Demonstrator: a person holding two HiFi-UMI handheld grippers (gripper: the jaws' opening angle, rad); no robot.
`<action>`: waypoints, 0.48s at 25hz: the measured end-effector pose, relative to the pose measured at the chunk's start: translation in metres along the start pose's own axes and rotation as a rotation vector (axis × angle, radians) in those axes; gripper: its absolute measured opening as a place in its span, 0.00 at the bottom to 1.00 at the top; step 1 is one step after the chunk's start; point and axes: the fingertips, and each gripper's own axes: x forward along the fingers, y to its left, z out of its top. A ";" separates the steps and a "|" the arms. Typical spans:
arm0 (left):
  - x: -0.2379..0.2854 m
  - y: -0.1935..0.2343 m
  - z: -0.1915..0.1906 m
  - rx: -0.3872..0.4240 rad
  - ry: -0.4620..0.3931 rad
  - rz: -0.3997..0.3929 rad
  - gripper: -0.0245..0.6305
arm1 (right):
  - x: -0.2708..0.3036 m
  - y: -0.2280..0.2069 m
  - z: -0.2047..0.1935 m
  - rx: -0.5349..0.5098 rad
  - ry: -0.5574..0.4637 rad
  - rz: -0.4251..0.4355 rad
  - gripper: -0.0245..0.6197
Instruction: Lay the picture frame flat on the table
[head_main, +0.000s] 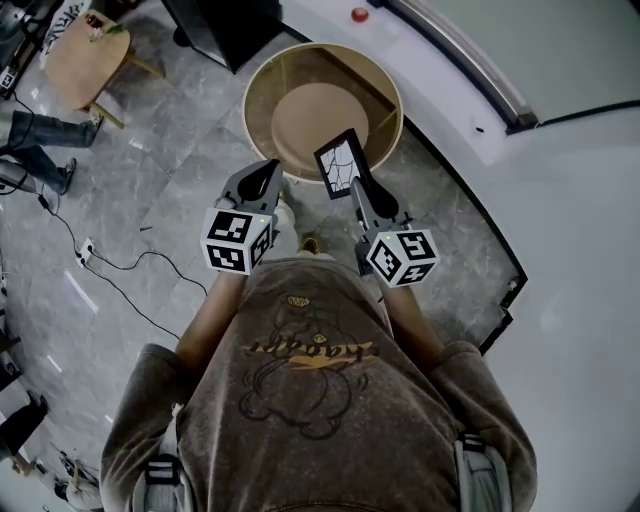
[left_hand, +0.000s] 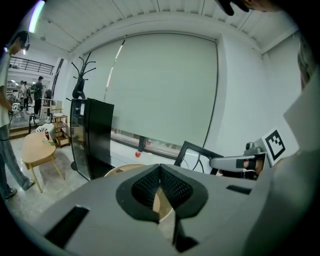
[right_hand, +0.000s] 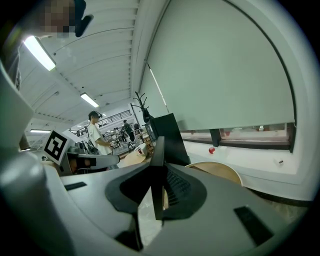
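Note:
In the head view the picture frame, black-edged with a pale cracked-line print, stands tilted over the near edge of the round wooden table. My right gripper is shut on its lower edge. The right gripper view shows the frame edge-on between the pads. My left gripper hovers shut and empty just left of it, at the table's near rim. In the left gripper view the pads meet at the tip, and the frame shows to the right.
A black cabinet stands behind the table. A small wooden side table and a person's legs are at far left. Cables run over the grey floor. A white curved ledge bounds the right side.

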 end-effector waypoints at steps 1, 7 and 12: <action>0.005 0.003 0.001 -0.001 0.003 -0.005 0.06 | 0.005 -0.002 0.002 0.001 -0.002 -0.002 0.17; 0.037 0.021 0.011 -0.004 0.019 -0.034 0.06 | 0.035 -0.017 0.013 0.010 0.002 -0.018 0.17; 0.060 0.042 0.019 0.005 0.040 -0.053 0.06 | 0.065 -0.025 0.021 0.021 0.003 -0.033 0.17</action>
